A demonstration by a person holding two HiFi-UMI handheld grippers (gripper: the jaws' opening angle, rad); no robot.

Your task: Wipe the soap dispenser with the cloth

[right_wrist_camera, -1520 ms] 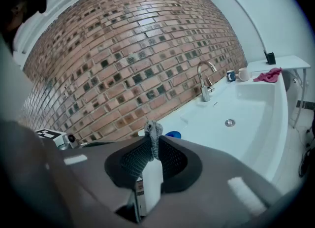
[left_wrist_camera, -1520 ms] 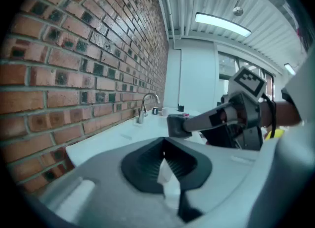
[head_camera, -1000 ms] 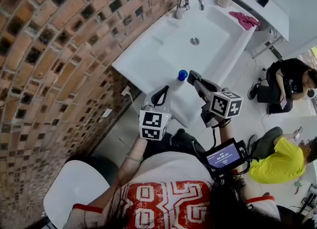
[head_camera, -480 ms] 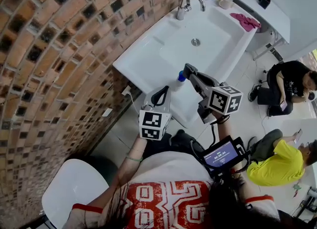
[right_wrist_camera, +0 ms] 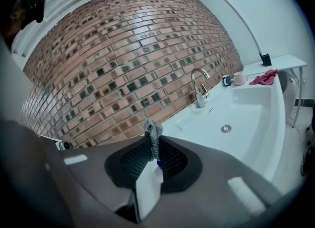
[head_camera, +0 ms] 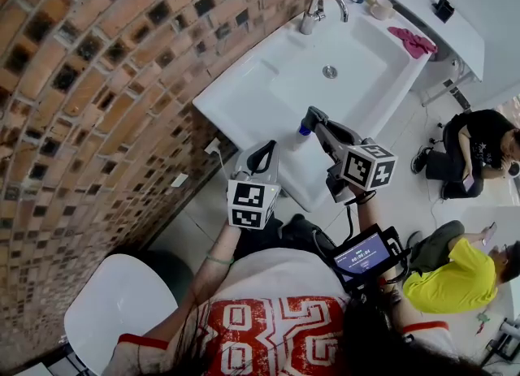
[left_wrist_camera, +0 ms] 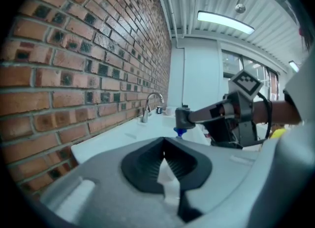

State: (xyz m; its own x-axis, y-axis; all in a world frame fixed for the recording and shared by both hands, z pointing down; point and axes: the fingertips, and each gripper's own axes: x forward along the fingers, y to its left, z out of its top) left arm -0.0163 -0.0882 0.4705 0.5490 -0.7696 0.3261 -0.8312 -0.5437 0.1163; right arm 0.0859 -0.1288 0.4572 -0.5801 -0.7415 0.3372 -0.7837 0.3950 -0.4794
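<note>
The soap dispenser (head_camera: 287, 144) is a white bottle with a blue pump top (head_camera: 303, 130), held out over the front edge of the sink. My left gripper (head_camera: 264, 157) is shut on the bottle's white body (left_wrist_camera: 165, 177). My right gripper (head_camera: 312, 115) is shut on a small grey cloth (right_wrist_camera: 153, 132) and presses it against the blue top (left_wrist_camera: 179, 132). In the right gripper view the bottle (right_wrist_camera: 147, 188) shows just below the cloth. In the head view the right jaws mostly hide the cloth.
A white sink (head_camera: 244, 94) with a chrome faucet (head_camera: 318, 9) runs along the brick wall (head_camera: 89, 82). A pink rag (head_camera: 414, 41) and two cups (head_camera: 379, 7) lie at its far end. A white chair (head_camera: 122, 305) is at lower left. Two people sit on the floor at right.
My right gripper has moved left with the cloth onto the dispenser's blue top, which was uncovered a second ago. The left gripper has held the bottle still.
</note>
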